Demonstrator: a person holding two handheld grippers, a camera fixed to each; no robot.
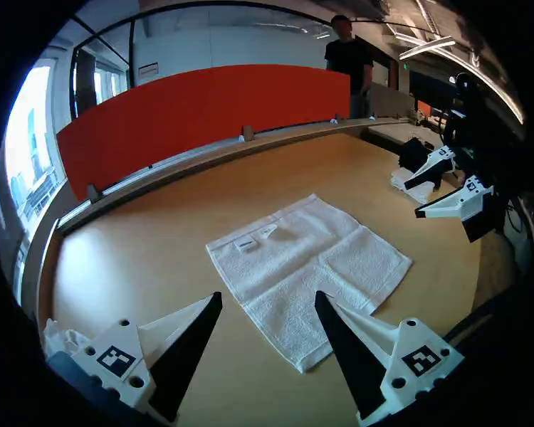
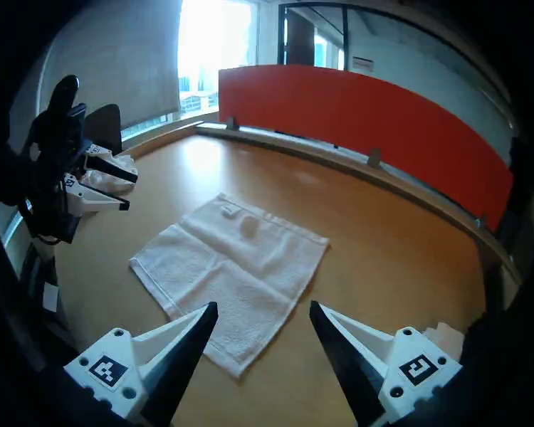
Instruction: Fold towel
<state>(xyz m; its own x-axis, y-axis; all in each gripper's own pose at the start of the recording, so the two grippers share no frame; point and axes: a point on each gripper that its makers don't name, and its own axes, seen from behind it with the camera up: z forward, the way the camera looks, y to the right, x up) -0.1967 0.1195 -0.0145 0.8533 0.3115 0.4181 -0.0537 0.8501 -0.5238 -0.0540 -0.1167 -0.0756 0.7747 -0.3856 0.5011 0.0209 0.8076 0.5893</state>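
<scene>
A white towel (image 1: 310, 270) lies flat on the wooden table (image 1: 160, 235), with a small label (image 1: 256, 238) near its far edge. My left gripper (image 1: 267, 295) hovers open just above the towel's near edge, its black fingers spread wide and holding nothing. The right gripper (image 1: 413, 199) is off to the right, open, away from the towel. In the right gripper view the towel (image 2: 231, 263) lies ahead on the table (image 2: 381, 249). My right gripper (image 2: 263, 306) is open over the towel's near corner. The left gripper (image 2: 132, 192) hangs open at the far left.
A long red partition (image 1: 196, 114) runs along the table's far side, and a person (image 1: 349, 60) stands behind it. A crumpled white cloth (image 1: 416, 186) lies near the right gripper, another (image 2: 110, 178) near the left gripper. Bare wood surrounds the towel.
</scene>
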